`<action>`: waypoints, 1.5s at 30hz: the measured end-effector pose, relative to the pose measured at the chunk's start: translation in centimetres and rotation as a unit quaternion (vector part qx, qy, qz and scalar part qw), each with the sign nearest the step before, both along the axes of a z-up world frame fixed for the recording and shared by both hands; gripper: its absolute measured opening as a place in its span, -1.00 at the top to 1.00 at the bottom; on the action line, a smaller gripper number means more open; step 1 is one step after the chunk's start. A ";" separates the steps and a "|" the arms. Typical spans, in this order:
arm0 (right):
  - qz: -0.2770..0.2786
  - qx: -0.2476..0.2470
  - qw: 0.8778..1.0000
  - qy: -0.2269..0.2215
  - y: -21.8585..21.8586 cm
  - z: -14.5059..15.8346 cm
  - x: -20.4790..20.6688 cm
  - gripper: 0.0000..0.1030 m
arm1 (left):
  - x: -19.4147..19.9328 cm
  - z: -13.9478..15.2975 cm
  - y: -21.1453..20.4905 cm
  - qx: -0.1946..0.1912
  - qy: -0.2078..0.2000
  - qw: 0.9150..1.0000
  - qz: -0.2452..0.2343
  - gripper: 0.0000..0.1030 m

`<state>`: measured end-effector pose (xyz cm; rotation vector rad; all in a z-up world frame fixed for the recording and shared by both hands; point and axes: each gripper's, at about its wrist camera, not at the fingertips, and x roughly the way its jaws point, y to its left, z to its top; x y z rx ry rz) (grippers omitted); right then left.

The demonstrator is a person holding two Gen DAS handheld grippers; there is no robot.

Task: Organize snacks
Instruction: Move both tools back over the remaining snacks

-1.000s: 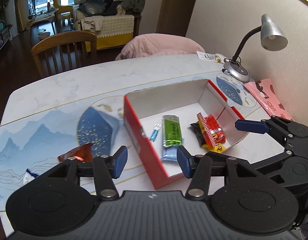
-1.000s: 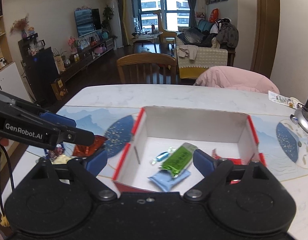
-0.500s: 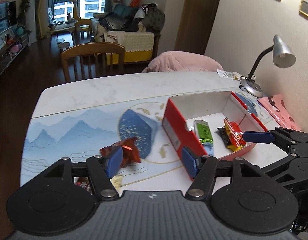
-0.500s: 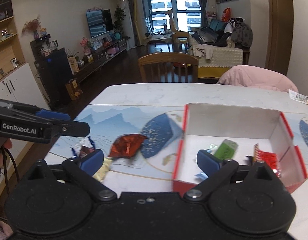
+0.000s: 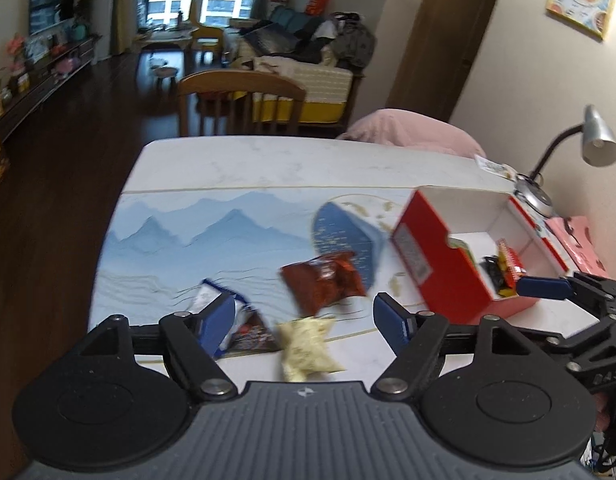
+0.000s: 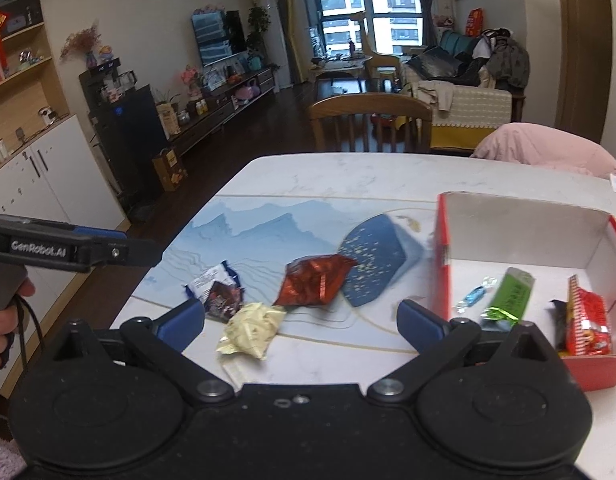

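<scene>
**Loose snacks wait ahead of two wide-open grippers**

A red-brown packet (image 5: pixel 322 282), a pale yellow packet (image 5: pixel 306 346) and a dark packet (image 6: pixel 218 294) lie on the table (image 5: pixel 236 168) just ahead of the left gripper (image 5: pixel 304 322), between its fingers. The red box (image 6: pixel 442 264) sits ahead-right of the right gripper (image 6: pixel 302 322). Both grippers are spread wide, holding nothing.

Around the snack table

A wooden chair (image 6: pixel 370 118) stood at the table's (image 5: pixel 244 168) far edge, a pink cushion (image 5: pixel 408 132) beside it; a grey desk lamp (image 5: pixel 588 140) rose from the far right corner, above a pink booklet (image 5: pixel 576 240).
</scene>
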<state>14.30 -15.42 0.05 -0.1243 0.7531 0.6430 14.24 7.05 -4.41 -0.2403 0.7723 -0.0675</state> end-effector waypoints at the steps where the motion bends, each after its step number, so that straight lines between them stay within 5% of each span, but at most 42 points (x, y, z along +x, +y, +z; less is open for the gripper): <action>1: 0.003 -0.001 1.000 0.003 0.4 -0.2 -0.1 -1.00 | -0.1 -0.3 0.7 -0.002 0.002 1.000 0.006 -0.48; 8: 0.029 -0.027 0.999 0.015 3.7 -1.7 -0.1 -1.00 | 0.6 -2.6 4.3 0.011 0.024 0.999 0.018 -0.48; 18: 0.045 -0.055 0.996 0.048 6.8 -4.2 0.8 -0.99 | 2.7 -7.3 5.5 0.069 0.067 0.994 -0.046 -0.48; 25: 0.038 -0.080 0.993 0.076 8.2 -6.5 2.0 -0.95 | 2.9 -10.9 6.2 0.069 0.097 0.992 -0.040 -0.48; 45: 0.015 -0.097 0.985 0.142 12.1 -11.3 5.5 -0.69 | 3.0 -14.6 4.2 0.094 0.082 0.992 -0.022 -0.47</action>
